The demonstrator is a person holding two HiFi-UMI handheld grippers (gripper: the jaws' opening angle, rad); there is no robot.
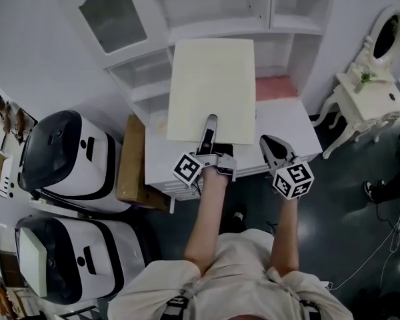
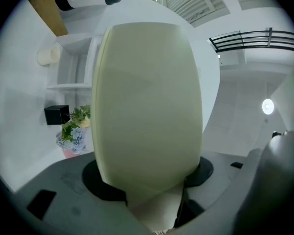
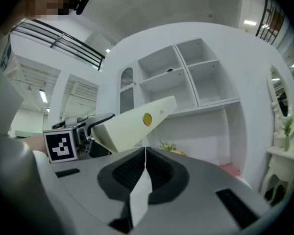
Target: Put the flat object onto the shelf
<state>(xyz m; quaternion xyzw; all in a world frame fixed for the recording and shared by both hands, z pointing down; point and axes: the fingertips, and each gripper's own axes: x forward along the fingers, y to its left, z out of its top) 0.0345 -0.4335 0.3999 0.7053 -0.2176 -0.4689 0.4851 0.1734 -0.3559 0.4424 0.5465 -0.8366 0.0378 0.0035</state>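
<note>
- You have the flat object (image 1: 212,89) lifted and in hand, so the pickup is done. The placing is not: no part of it rests on the shelf (image 1: 217,27) yet.
- In the head view the cream panel hangs over the white bench (image 1: 290,122). Its far edge points to 12 o'clock, toward the open compartments of the shelf unit.
- From the right gripper view the flat object (image 3: 132,124) is tilted, with the far end higher than the held end. It is clear of the shelf boards (image 3: 186,77) behind it.
- What I judge is left for you: carry it in at 12 o'clock, level it over a board, set it down and let go.
- Your left gripper (image 1: 209,129) has its jaws pinching the near edge of the panel, one jaw above the face and one beneath. In the left gripper view the flat object (image 2: 147,106) rises straight out from between the jaws and fills most of the picture.
- Your right gripper (image 1: 273,149) sits at 3 o'clock of the left one, beside the panel and not touching it.
- In its own view the right gripper (image 3: 145,153) has its jaws pressed together with nothing between them, so the left gripper alone carries the load.
</note>
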